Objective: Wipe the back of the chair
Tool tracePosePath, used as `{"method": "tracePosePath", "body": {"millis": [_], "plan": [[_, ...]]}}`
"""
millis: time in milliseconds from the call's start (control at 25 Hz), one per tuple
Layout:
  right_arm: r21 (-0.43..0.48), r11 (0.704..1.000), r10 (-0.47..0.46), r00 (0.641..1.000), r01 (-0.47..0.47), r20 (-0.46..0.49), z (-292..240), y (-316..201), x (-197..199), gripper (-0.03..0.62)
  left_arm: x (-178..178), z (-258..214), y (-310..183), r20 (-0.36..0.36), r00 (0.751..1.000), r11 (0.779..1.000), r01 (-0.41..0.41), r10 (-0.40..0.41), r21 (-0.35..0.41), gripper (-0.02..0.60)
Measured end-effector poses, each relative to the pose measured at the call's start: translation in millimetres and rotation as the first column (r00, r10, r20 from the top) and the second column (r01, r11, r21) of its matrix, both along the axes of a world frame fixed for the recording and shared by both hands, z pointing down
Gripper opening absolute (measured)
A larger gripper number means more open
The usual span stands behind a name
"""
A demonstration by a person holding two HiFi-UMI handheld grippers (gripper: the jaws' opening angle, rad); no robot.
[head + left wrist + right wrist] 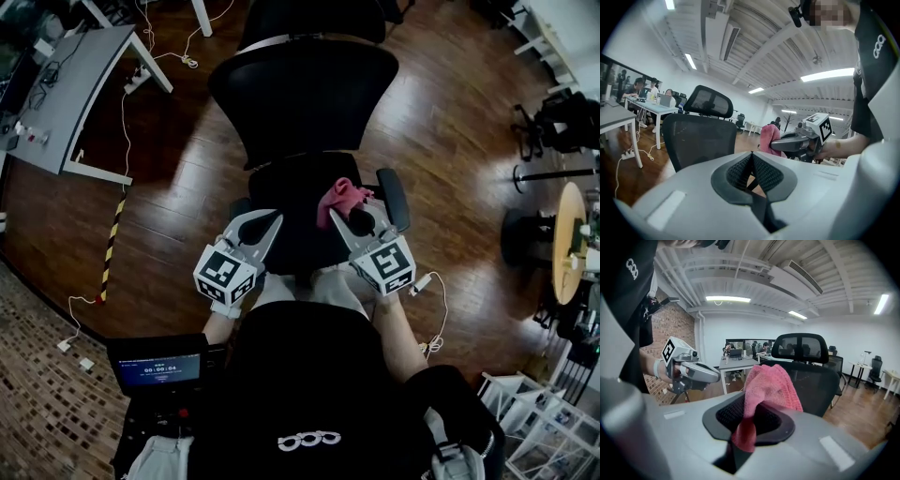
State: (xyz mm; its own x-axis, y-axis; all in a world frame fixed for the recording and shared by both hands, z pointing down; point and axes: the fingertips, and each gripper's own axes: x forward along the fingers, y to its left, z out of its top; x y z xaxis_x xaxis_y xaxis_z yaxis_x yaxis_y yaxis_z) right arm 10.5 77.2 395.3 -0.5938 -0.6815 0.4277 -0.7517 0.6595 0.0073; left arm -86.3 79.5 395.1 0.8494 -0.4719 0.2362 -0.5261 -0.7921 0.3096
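Observation:
A black office chair stands in front of me, its mesh back point(305, 98) beyond the seat point(291, 244). My right gripper point(339, 217) is shut on a pink cloth point(337, 200) that bunches up over the seat. In the right gripper view the cloth point(769, 385) sticks up from between the jaws of the right gripper point(749, 417), and the chair back point(820, 385) stands just behind it, apart from it. My left gripper point(272, 219) hovers beside the right one, shut with nothing in it; its pads point(740, 169) meet. The chair back point(701, 140) and headrest point(708, 101) rise ahead of it.
A grey desk point(70, 94) stands at the far left with cables trailing over the wooden floor. Yellow-black tape point(111, 248) runs along the floor on the left. On the right are a round wooden table point(567, 239) and another chair point(562, 122). People sit at distant desks point(647, 93).

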Motion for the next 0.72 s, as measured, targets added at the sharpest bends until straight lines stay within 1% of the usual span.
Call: {"method": "tracePosePath", "body": {"millis": [160, 280, 440, 560, 720], "plan": [[0.021, 0.996, -0.09, 0.996, 0.09, -0.024, 4, -38, -8, 0.048, -14, 1, -7, -0.001, 0.995, 0.995, 0.097, -0.097, 0.003, -0.011], [0.037, 0.987, -0.158, 0.987, 0.159, -0.026, 5, -75, -20, 0.048, -26, -1, -11, 0.009, 0.981, 0.981, 0.192, -0.192, 0.011, -0.011], [0.046, 0.969, -0.242, 0.97, 0.244, -0.035, 12, -125, -47, 0.048, -39, -4, -8, 0.009, 0.951, 0.951, 0.309, -0.309, 0.009, -0.011], [0.047, 0.95, -0.306, 0.951, 0.308, -0.041, 17, -158, -73, 0.048, -46, -6, -3, 0.018, 0.925, 0.925, 0.379, -0.379, 0.007, -0.011], [0.025, 0.927, -0.372, 0.927, 0.374, -0.041, 29, -190, -108, 0.048, -60, -7, 4, 0.038, 0.888, 0.888, 0.459, -0.459, -0.003, -0.011]]}}
